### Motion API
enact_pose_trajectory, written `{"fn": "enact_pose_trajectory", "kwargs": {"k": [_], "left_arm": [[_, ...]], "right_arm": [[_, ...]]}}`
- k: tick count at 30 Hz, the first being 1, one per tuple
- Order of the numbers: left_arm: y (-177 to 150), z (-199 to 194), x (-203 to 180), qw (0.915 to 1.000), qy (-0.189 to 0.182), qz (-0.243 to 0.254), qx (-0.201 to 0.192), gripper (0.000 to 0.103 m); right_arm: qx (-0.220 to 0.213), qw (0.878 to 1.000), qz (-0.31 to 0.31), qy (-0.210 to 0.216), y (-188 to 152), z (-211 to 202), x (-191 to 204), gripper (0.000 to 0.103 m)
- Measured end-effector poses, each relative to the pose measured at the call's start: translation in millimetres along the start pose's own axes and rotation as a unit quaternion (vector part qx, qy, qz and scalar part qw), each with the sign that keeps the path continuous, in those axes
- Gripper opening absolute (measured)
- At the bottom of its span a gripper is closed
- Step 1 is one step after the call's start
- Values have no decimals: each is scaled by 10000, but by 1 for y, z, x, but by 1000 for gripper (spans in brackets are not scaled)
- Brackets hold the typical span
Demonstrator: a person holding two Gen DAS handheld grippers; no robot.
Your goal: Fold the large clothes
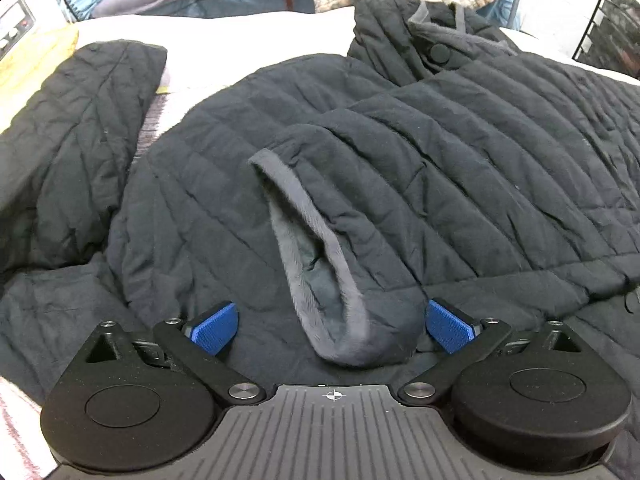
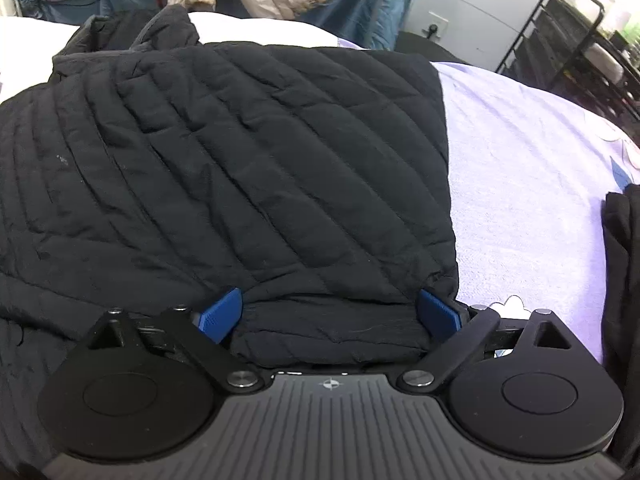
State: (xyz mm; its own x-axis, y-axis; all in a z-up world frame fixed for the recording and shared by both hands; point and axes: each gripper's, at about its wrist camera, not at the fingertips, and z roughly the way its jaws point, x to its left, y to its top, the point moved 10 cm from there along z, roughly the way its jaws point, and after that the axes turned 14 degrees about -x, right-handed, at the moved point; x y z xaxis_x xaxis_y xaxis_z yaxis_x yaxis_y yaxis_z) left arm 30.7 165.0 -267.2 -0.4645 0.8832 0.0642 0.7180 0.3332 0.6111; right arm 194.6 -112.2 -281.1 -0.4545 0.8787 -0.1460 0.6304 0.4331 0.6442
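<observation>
The left gripper (image 1: 334, 324) points steeply downward, its jaws spread wide. Its blue pads (image 1: 214, 326) stand apart on either side, not pressing on anything. The right gripper (image 2: 330, 314) is likewise angled steeply downward with its jaws spread wide. Its blue pads (image 2: 438, 314) sit at the outer edges, pressing on nothing.

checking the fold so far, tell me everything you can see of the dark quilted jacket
The dark quilted jacket is navy-black, puffy with stitched channels, lined in grey fleece that shows at the collar and the sleeve cuff. It lies spread on a pale lilac sheet, one sleeve folded across the body, the other out to the side. The left tool straddles the cuff, open; the right tool straddles the folded hem corner, open.
</observation>
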Motion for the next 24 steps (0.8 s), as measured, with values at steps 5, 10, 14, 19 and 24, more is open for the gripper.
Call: {"fn": "enact_pose_trajectory", "kwargs": {"k": [5, 10, 14, 19, 24], "left_arm": [[2, -51, 29, 9975, 219, -88, -662, 103], [3, -93, 77, 9903, 715, -48, -1192, 103], [19, -109, 120, 9824, 1192, 106, -1432, 103], [60, -86, 148, 9769, 1531, 249, -1467, 103], [67, -22, 145, 9764, 1807, 973, -675, 103]], "right_arm": [[-274, 9982, 460, 254, 1, -37, -2, 96], [-180, 9953, 769, 556, -16, -70, 6, 96], [-73, 9944, 754, 734, -27, -87, 19, 96], [-43, 9930, 788, 874, -30, -106, 38, 96], [80, 9913, 972, 887, -35, -119, 47, 96]]}}
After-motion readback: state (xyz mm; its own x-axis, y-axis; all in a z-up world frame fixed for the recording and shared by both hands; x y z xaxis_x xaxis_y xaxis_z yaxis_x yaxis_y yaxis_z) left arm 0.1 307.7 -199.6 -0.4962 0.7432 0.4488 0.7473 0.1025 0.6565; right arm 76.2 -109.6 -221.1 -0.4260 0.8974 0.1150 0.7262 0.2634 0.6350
